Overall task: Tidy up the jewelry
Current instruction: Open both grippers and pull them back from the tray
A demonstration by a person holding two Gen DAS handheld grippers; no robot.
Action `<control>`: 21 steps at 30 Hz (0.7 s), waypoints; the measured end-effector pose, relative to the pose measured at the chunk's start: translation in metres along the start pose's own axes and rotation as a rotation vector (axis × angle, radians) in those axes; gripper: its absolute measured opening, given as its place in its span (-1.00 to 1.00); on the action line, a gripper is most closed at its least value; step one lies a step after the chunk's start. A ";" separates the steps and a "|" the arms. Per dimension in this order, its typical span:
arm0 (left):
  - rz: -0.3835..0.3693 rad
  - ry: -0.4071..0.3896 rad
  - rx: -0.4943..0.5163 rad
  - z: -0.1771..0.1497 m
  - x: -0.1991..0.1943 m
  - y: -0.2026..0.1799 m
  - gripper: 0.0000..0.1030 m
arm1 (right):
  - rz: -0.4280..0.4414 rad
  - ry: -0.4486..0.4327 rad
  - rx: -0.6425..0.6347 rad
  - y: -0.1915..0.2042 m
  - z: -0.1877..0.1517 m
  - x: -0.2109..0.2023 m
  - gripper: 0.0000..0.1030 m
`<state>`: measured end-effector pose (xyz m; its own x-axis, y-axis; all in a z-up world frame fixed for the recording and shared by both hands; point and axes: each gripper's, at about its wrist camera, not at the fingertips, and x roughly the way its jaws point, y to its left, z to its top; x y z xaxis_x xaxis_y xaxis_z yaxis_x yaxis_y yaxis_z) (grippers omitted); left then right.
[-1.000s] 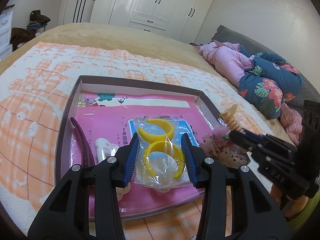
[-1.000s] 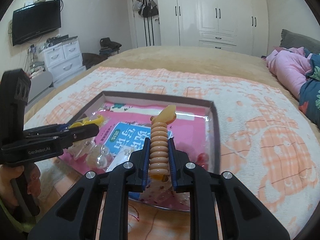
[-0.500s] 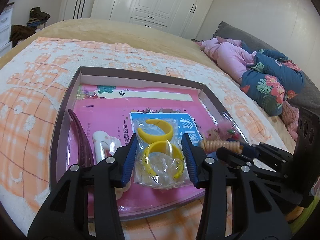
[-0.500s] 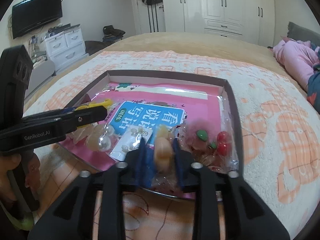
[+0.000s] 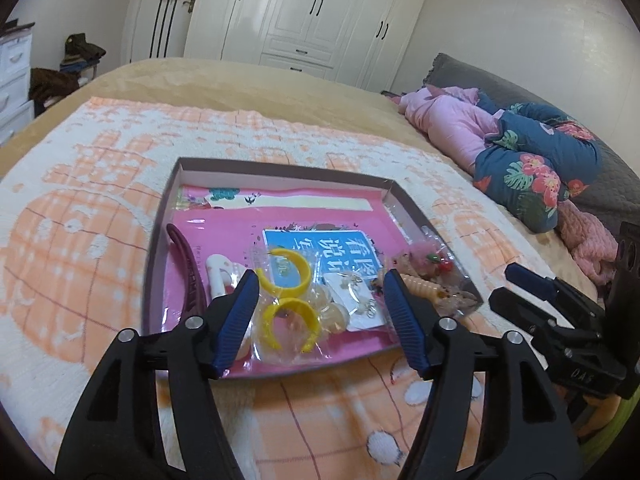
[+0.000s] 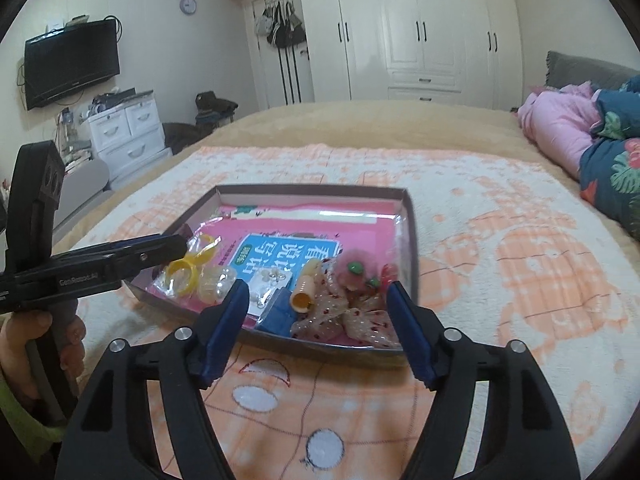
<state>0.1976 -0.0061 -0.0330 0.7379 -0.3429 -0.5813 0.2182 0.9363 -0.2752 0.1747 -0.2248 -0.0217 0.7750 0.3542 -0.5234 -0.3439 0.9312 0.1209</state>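
A shallow dark-rimmed box point(image 5: 160, 216) point(image 6: 412, 232) lies on the bed and holds the jewelry on a pink book. In it are yellow bangles in plastic bags point(image 5: 290, 294) point(image 6: 184, 276), a maroon hair clip point(image 5: 188, 268), a white clip point(image 5: 218, 274), an earring card point(image 5: 358, 300) point(image 6: 268, 286), an orange spiral hair tie point(image 5: 420, 286) point(image 6: 306, 290) and a pink bow with red beads point(image 5: 430, 258) point(image 6: 356, 276). My left gripper point(image 5: 320, 308) is open just above the box's near edge. My right gripper point(image 6: 316, 316) is open and empty, near the box's near right corner.
The bed carries an orange and white blanket point(image 5: 80, 240). Pink and blue floral bedding point(image 5: 520, 152) lies at the right. White wardrobes point(image 6: 420, 32) stand behind. A white drawer unit point(image 6: 128, 128) and a wall TV point(image 6: 72, 62) are at the left.
My right gripper put the orange spiral hair tie into the box, opened and drew back. My left gripper opened wider, letting go of the bangle bag, and pulled back toward the near edge.
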 end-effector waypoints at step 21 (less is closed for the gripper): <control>0.017 -0.091 0.024 -0.030 -0.088 -0.019 0.60 | -0.014 -0.117 -0.015 0.015 -0.015 -0.078 0.77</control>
<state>0.1096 0.0039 0.0003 0.7964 -0.3192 -0.5138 0.2190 0.9440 -0.2469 0.1007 -0.2394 0.0080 0.8360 0.3496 -0.4228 -0.3397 0.9350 0.1016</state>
